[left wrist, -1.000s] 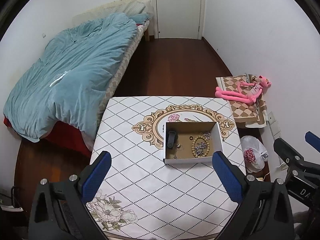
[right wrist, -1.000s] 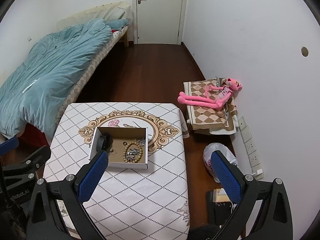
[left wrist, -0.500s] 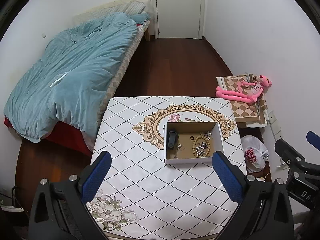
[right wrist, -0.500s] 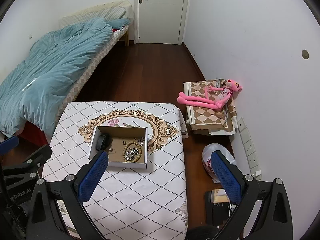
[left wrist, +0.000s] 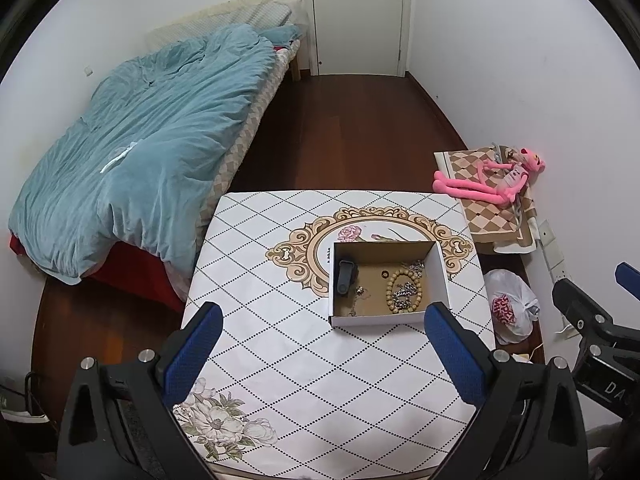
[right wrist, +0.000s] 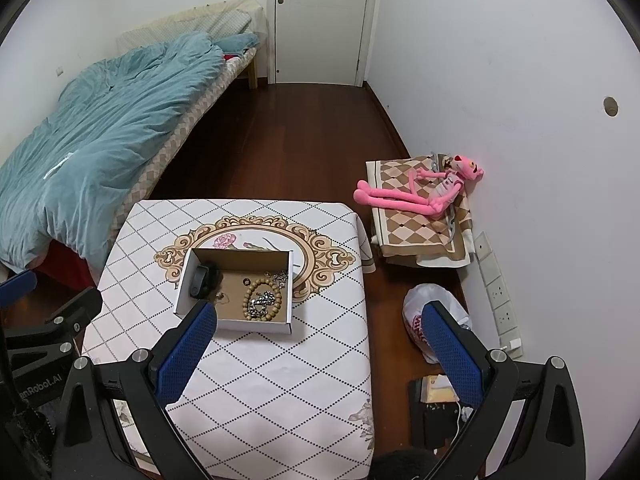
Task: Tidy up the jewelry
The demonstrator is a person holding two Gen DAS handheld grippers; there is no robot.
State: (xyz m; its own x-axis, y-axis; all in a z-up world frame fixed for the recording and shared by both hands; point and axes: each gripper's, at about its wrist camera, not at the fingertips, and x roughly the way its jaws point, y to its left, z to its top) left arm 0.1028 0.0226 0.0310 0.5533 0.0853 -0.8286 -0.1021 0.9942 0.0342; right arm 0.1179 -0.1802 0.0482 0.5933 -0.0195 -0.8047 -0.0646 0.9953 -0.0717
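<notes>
Room for moving is easy to see. The table (left wrist: pixel 280 360) with its diamond-pattern cloth fills the lower middle of both views, and lots of bare cloth lies between the box and the near edge. The cardboard box (left wrist: pixel 386 318) sits on the far half of the table, more to the right side in the left wrist view. Its right wall is close to the table's right edge. Past that edge a white plastic bag (left wrist: pixel 510 306) lies on the dark wood floor. A pink plush toy (right wrist: pixel 420 194) rests on a folded checkered cloth by the wall. A bed with a blue blanket (left wrist: pixel 140 152) is at the upper left.

Inside the box, a wooden bead bracelet (left wrist: pixel 402 290) lies at the right with a silver chain (left wrist: pixel 404 292) across it. A black clip-like thing (left wrist: pixel 345 276) lies at the left. A small dark ring (left wrist: pixel 385 274) sits between them.

The left gripper (left wrist: pixel 320 356) hangs over the near cloth with its blue fingers (left wrist: pixel 192 354) spread wide, holding and touching nothing. The right gripper (right wrist: pixel 320 354) is spread wide too and holds nothing. Its left finger (right wrist: pixel 184 352) shows in front of the box's near left corner.
</notes>
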